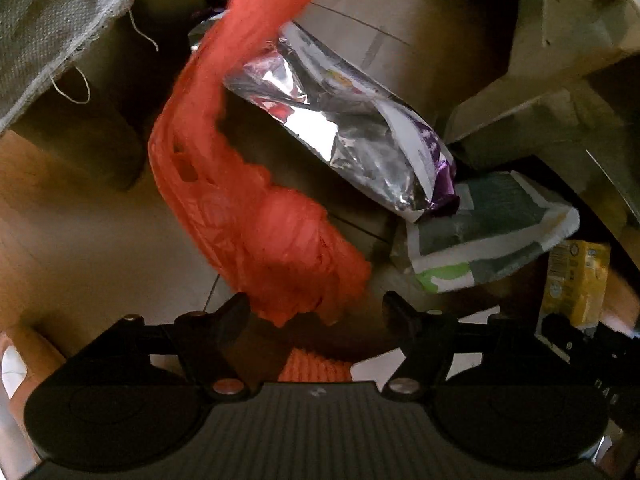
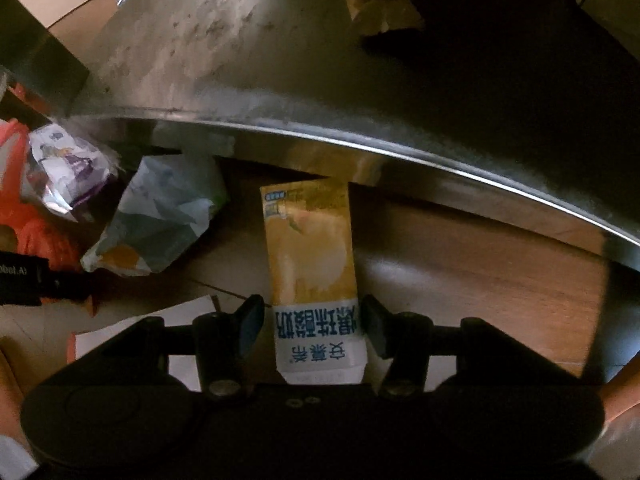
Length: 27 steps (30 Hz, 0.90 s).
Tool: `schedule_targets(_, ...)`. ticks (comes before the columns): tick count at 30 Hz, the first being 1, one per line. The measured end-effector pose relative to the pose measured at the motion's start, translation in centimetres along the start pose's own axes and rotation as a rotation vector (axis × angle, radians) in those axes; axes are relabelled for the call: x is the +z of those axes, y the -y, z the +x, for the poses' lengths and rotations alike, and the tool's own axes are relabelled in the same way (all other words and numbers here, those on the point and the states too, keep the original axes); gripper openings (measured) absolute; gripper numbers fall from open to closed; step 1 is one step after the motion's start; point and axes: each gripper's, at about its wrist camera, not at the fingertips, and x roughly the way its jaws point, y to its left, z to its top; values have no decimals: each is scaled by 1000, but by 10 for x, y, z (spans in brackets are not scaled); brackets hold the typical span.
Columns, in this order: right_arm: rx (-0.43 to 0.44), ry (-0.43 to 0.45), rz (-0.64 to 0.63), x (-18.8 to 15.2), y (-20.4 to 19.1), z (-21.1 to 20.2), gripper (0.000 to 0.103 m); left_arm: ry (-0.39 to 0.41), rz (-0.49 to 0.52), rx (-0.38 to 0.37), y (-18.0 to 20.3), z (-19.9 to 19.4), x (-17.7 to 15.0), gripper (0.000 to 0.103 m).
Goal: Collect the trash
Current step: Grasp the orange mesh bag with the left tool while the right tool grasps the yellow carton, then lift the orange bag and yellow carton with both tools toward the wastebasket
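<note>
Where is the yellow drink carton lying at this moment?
In the right wrist view the yellow drink carton lies on the floor between the right gripper's open fingers, right of the crumpled paper wrapper.

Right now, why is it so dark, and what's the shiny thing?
Left wrist view: dim overall, but the silver foil wrapper throws bright glare; the red net bag looks smeared at its edges. Right wrist view: the top right sinks into black shadow, and the metal edge bends into a curve from the fisheye lens.
</note>
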Motion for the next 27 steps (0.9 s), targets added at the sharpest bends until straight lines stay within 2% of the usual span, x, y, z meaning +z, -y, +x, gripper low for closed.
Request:
schedule_targets(1, -1, -1, -1, -1, -1, 2, 53, 1, -9, -3, -2, 1, 1, 63)
schedule_targets(3, -2, -4, -4, -3, -1, 3, 52, -4, -27, -14, -4, 3, 4, 58)
schedule_targets(12, -31, -15, 6, -6, -11, 12, 45, 25, -37, -49, -15, -1, 12, 43)
schedule_targets(20, -33, -21, 63, -5, -25, -10, 44, 14, -80, -77, -24, -22, -1, 41)
schedule_targets(27, -9, -16, 78, -18, -39, -60, 44, 28, -88, -92, -16, -73, -27, 41)
